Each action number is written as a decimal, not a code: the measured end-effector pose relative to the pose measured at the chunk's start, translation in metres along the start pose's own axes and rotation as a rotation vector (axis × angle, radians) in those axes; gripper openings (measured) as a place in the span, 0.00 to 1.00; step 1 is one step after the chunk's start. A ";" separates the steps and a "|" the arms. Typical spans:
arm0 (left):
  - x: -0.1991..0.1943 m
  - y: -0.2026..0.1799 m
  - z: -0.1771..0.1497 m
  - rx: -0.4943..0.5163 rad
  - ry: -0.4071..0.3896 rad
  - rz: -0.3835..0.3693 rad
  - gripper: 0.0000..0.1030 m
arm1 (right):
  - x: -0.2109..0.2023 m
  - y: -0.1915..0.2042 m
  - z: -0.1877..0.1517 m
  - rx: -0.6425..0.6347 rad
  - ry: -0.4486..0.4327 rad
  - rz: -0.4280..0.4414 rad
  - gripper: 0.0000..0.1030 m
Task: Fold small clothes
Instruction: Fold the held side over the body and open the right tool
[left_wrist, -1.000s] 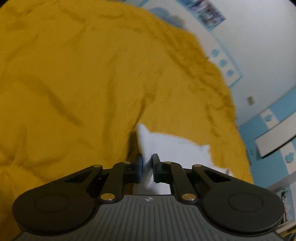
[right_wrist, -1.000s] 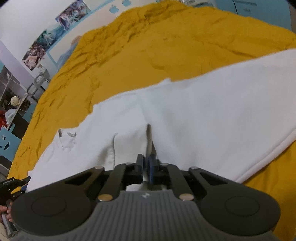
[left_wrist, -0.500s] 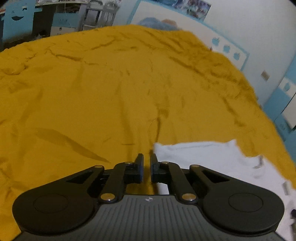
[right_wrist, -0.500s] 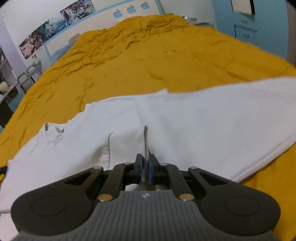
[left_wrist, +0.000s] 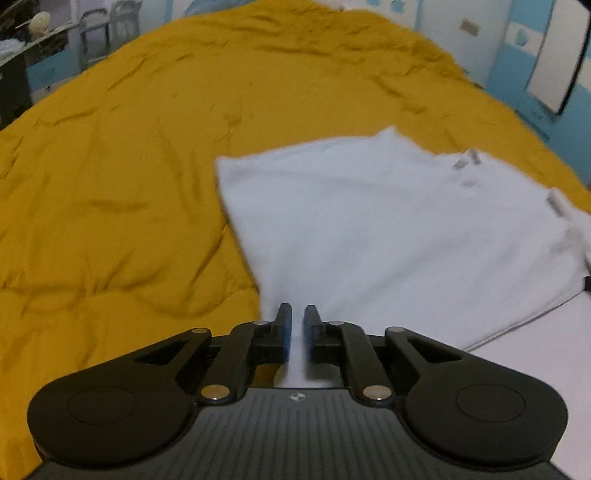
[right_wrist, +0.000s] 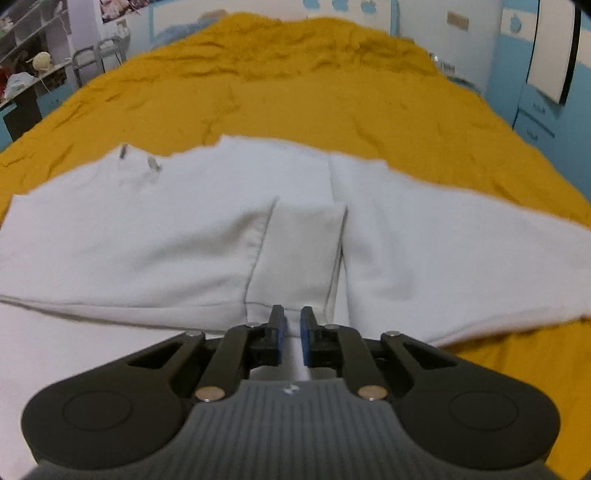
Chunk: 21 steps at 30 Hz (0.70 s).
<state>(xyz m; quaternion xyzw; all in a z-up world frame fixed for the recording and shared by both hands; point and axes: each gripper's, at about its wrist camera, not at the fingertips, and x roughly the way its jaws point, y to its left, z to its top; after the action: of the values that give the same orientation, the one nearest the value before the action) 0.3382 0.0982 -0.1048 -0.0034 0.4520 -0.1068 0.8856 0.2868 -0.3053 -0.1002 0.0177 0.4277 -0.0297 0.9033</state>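
Garment (right_wrist: 192, 236) of white cloth spread on the mustard-yellow bedspread (left_wrist: 110, 177), both our grippers at its near edge.

In the left wrist view we see our left gripper (left_wrist: 296, 325) with a narrow gap between its blue-padded fingers and white fabric running through that gap, at the garment's left lower corner; whether the pads actually pinch the cloth we cannot tell. Our right gripper (right_wrist: 289, 326) likewise has its fingers slightly apart over the hem, just below a stitched rectangular panel (right_wrist: 299, 254) near the middle, with cloth showing between them. One layer is folded over another, its edge lying across the lower layer. Small metal-looking tips (right_wrist: 152, 162) sit near the far edge.
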 end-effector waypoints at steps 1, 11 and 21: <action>-0.002 -0.002 0.001 -0.005 0.000 0.009 0.13 | 0.000 -0.001 -0.002 0.002 0.003 0.001 0.03; -0.063 -0.017 0.012 -0.075 -0.088 -0.006 0.25 | -0.062 -0.066 -0.006 0.220 -0.022 0.100 0.17; -0.089 -0.022 0.010 -0.239 -0.078 -0.024 0.32 | -0.129 -0.269 -0.035 0.747 -0.159 -0.011 0.43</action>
<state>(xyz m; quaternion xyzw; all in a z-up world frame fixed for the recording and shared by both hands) 0.2918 0.0931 -0.0257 -0.1184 0.4266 -0.0626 0.8945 0.1599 -0.5669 -0.0241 0.3412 0.3163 -0.1896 0.8646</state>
